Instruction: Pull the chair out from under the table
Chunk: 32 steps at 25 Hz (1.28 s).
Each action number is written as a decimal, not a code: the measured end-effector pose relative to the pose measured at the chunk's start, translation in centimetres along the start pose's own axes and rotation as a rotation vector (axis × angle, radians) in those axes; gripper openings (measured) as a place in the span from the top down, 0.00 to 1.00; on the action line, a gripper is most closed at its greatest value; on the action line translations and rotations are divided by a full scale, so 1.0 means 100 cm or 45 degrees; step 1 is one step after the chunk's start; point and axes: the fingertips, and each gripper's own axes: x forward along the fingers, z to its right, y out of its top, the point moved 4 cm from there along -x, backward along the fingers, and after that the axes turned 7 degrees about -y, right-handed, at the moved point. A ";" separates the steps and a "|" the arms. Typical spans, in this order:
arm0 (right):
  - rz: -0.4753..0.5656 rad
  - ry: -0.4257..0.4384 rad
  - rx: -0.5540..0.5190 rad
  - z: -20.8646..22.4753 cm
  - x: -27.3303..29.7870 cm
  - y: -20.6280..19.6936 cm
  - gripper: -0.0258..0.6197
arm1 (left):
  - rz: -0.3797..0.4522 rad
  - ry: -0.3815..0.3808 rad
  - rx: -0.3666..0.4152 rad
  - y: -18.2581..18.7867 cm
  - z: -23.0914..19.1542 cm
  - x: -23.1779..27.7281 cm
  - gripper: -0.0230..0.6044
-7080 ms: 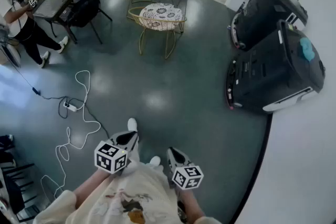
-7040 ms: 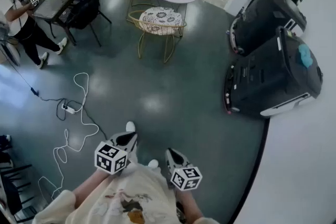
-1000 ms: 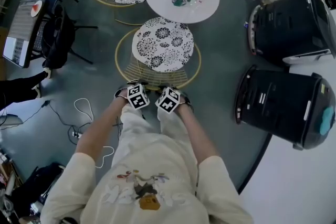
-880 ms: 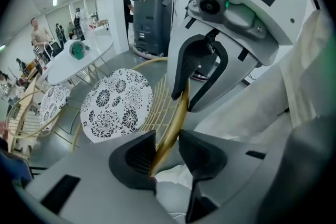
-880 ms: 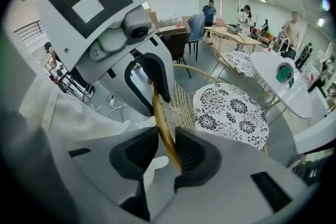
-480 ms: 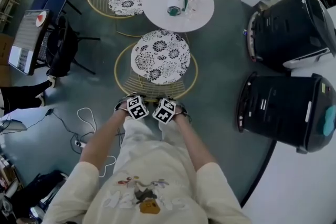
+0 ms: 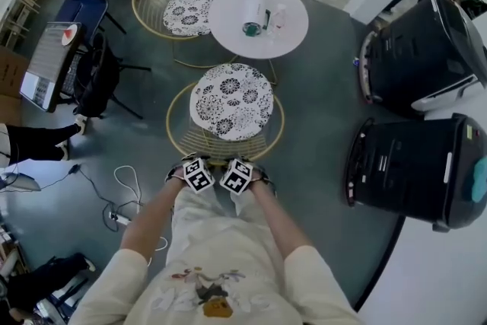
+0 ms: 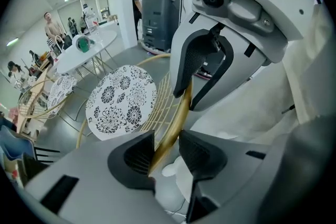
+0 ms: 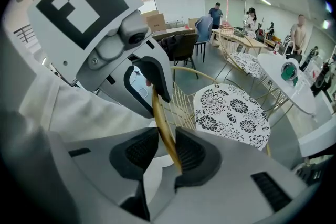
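**Gripping gold wire-frame chair [image 7: 226, 114] by its back, just short of round white table [image 7: 228, 19]**

From the remote desk I see both tools set side by side on the curved top rail of the chair's backrest, the person's bare forearms reaching forward from a cream printed shirt [image 7: 205, 278]. The left gripper [image 8: 167, 150] has just been closing its jaws. The gold rail runs between its ribbed black pads [image 8: 134, 155] and is pinched there. The right gripper [image 9: 168, 152] likewise bites the same rail, which passes straight through its jaws with both pads against the metal. Each gripper's camera catches the other tool clamped on the rail just beside it.

The chair stands on the dark grey-green floor [image 7: 319, 133] directly ahead of the person, backrest nearest them. Its round black-and-white floral seat cushion [image 7: 230, 100] faces the table. The cushion's far edge lies just beside the table's near edge, and I see the whole cushion from above.

A small green-topped container [image 7: 249, 29] and a clear bottle [image 7: 275, 15] stand on the tabletop. A second gold wire chair [image 7: 183, 9] with a matching cushion sits at the table's far left. Two large black machine housings [image 7: 415, 164] stand well apart on the right. A white cable [image 7: 125, 186] loops across the floor to the left.
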 end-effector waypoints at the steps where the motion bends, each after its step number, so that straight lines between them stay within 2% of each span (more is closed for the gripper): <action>1: 0.001 0.000 0.000 -0.003 0.000 -0.001 0.81 | 0.001 0.005 -0.005 -0.001 0.003 0.000 0.74; 7: -0.011 0.036 0.026 -0.027 0.003 -0.005 0.81 | -0.007 -0.014 -0.026 -0.018 0.021 0.000 0.74; 11: -0.009 0.013 0.049 -0.041 0.003 -0.007 0.81 | 0.001 0.006 -0.004 -0.028 0.031 -0.002 0.74; 26: -0.153 0.038 0.164 -0.144 0.003 -0.048 0.80 | -0.031 -0.045 0.046 -0.086 0.117 -0.004 0.74; 32: -0.149 0.077 0.218 -0.185 0.005 -0.055 0.80 | -0.022 -0.075 0.072 -0.111 0.146 -0.006 0.74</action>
